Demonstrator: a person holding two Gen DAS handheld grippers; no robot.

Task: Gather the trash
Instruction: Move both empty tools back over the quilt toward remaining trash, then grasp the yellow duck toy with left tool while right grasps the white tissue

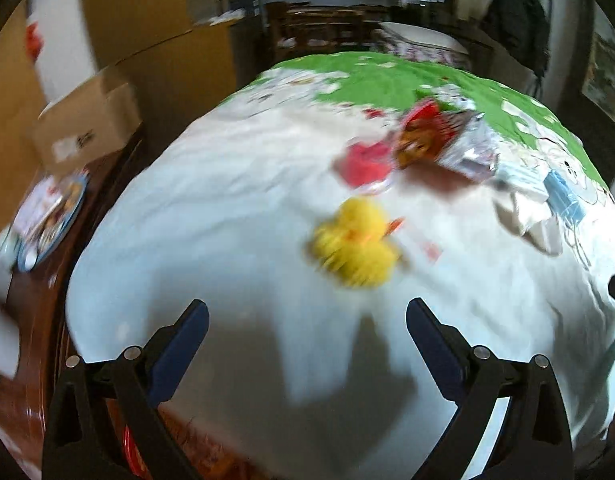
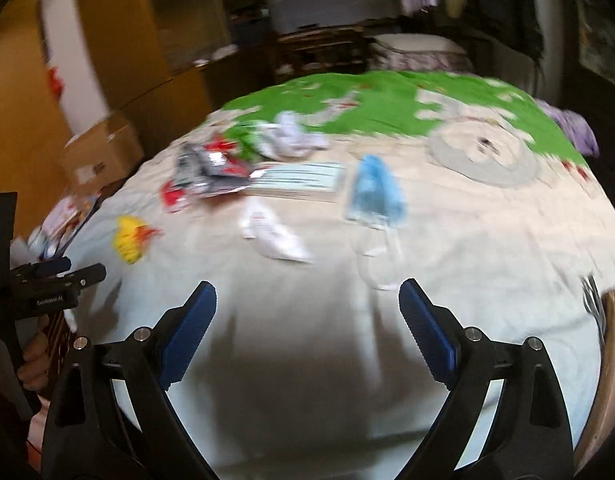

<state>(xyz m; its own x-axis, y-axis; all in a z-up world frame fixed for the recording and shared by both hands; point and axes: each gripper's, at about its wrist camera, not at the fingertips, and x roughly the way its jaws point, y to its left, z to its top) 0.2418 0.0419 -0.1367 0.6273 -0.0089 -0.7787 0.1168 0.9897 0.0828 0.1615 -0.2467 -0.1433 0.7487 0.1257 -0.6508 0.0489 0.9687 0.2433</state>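
Both views are motion-blurred. Trash lies on a white and green bed cover [image 1: 227, 184]. In the left wrist view a yellow duck toy [image 1: 353, 244] lies just beyond my open, empty left gripper [image 1: 307, 312], with a red wrapper [image 1: 365, 164] and a foil snack bag [image 1: 447, 144] farther off. In the right wrist view my right gripper [image 2: 307, 292] is open and empty above the cover. Ahead of it lie crumpled white paper [image 2: 273, 236], a blue face mask [image 2: 375, 192], a foil bag [image 2: 211, 172], a flat pale packet [image 2: 299, 180] and white tissue [image 2: 291, 140]. The left gripper [image 2: 87, 272] shows at the left.
A cardboard box [image 1: 83, 128] and a dark wooden table [image 1: 35, 360] with a plate stand left of the bed. Wooden wardrobes and dark furniture stand behind. A purple cloth [image 2: 579, 132] lies at the bed's far right edge.
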